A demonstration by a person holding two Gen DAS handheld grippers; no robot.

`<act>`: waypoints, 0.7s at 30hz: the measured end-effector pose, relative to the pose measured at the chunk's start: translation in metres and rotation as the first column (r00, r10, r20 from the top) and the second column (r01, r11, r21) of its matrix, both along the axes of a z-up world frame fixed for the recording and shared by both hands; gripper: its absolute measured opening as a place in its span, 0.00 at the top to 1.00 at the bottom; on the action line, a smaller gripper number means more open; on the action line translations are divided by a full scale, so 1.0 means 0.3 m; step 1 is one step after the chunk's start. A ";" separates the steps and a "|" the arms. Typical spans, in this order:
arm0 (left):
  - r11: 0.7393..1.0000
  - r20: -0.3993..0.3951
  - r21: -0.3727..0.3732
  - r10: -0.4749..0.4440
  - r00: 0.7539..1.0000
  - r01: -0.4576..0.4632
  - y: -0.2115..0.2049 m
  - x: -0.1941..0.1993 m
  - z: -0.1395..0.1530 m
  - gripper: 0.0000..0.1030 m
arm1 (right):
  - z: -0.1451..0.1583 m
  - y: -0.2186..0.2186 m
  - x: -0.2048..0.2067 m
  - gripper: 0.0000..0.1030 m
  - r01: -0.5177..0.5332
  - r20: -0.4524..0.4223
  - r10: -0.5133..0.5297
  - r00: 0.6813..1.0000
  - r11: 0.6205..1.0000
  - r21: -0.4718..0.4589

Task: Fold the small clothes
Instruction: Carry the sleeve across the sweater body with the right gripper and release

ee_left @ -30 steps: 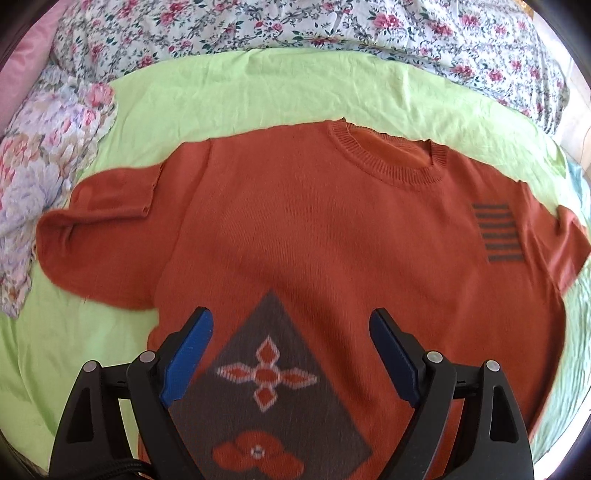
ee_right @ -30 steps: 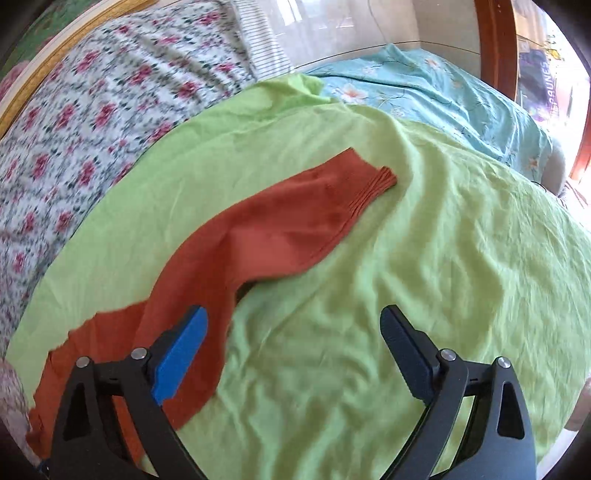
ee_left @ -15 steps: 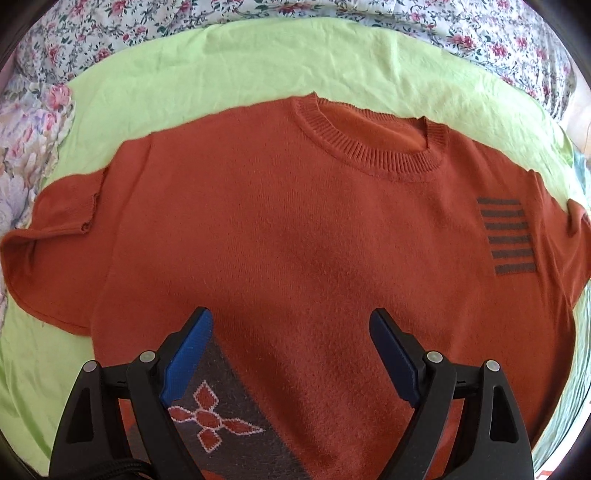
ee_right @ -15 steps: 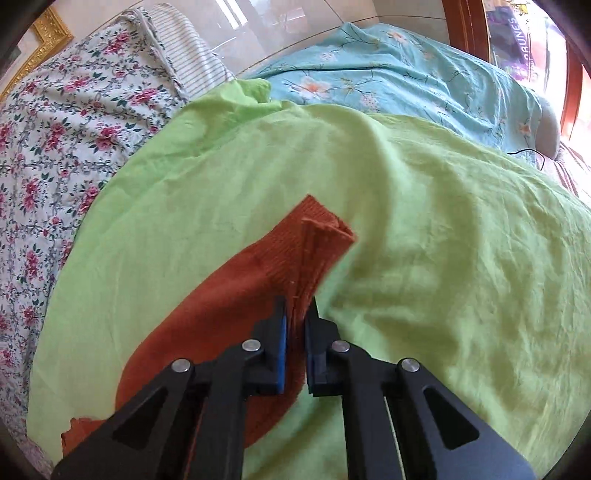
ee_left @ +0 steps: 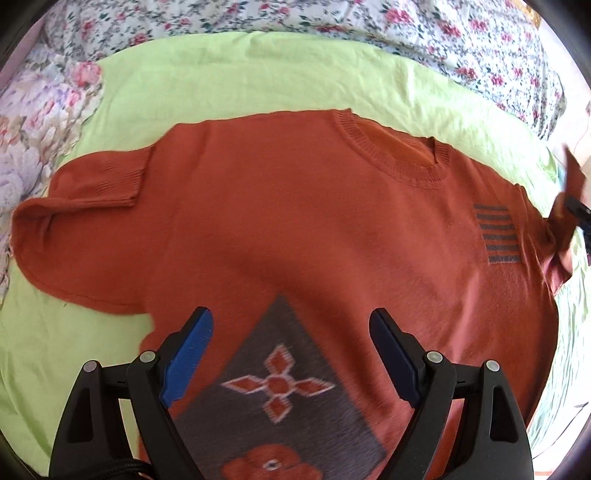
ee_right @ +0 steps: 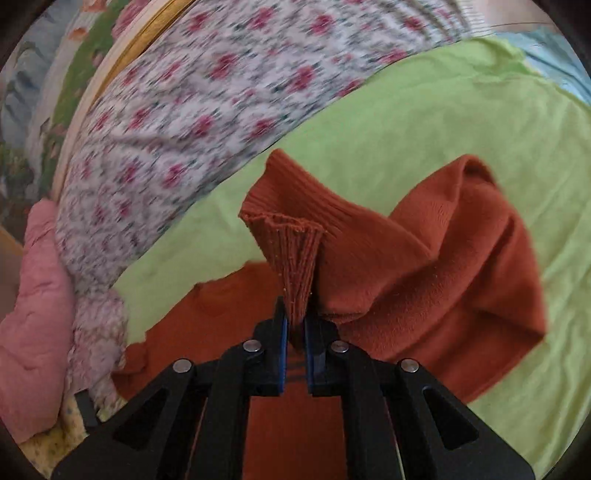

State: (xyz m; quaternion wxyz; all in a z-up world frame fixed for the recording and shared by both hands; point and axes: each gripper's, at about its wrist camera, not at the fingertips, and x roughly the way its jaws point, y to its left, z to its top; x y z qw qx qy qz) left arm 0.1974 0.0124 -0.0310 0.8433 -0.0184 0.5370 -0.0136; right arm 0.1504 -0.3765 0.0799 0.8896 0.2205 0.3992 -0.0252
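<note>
A rust-orange knit sweater (ee_left: pixel 314 221) lies flat on a lime-green sheet (ee_left: pixel 240 74), front up, with a grey diamond patch at the hem and grey stripes on the chest. My left gripper (ee_left: pixel 291 339) is open and empty above the lower front of the sweater. My right gripper (ee_right: pixel 294 332) is shut on the ribbed cuff of the sweater's sleeve (ee_right: pixel 291 251) and holds it lifted, the sleeve (ee_right: pixel 443 266) draped to the right. It also shows at the right edge of the left wrist view (ee_left: pixel 572 210).
A floral bedspread (ee_left: pixel 406 33) lies beyond the green sheet. A pale floral cloth (ee_left: pixel 33 140) bunches at the left. A pink quilted cloth (ee_right: pixel 33 325) and a wooden bed frame (ee_right: pixel 110 74) are at the left of the right wrist view.
My right gripper closed on the sleeve cuff and has lifted and carried it leftward over the sweater body. My left gripper moved forward, then back toward the hem, still open.
</note>
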 end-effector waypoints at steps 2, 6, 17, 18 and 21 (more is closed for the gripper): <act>1.000 0.000 -0.003 0.011 1.000 -0.011 0.038 -0.014 0.001 0.15 | -0.069 0.168 0.059 0.92 -0.105 -0.027 0.107 0.994 0.992 0.071; 0.999 -0.016 -0.019 0.038 0.999 -0.038 0.110 -0.040 -0.009 0.15 | -0.207 0.475 0.176 0.92 -0.279 -0.081 0.292 0.953 0.949 0.145; 0.997 -0.018 -0.059 0.051 0.999 -0.052 0.171 -0.045 -0.033 0.15 | -0.512 0.814 0.311 0.92 -0.422 -0.229 0.468 0.854 0.879 0.222; 0.997 -0.019 -0.061 0.046 0.999 -0.047 0.166 -0.035 -0.039 0.15 | -0.534 0.825 0.314 0.92 -0.428 -0.244 0.480 0.843 0.872 0.236; 0.997 -0.023 -0.070 0.034 0.999 -0.035 0.142 -0.015 -0.051 0.15 | -0.567 0.817 0.304 0.79 -0.424 -0.301 0.485 0.821 0.871 0.248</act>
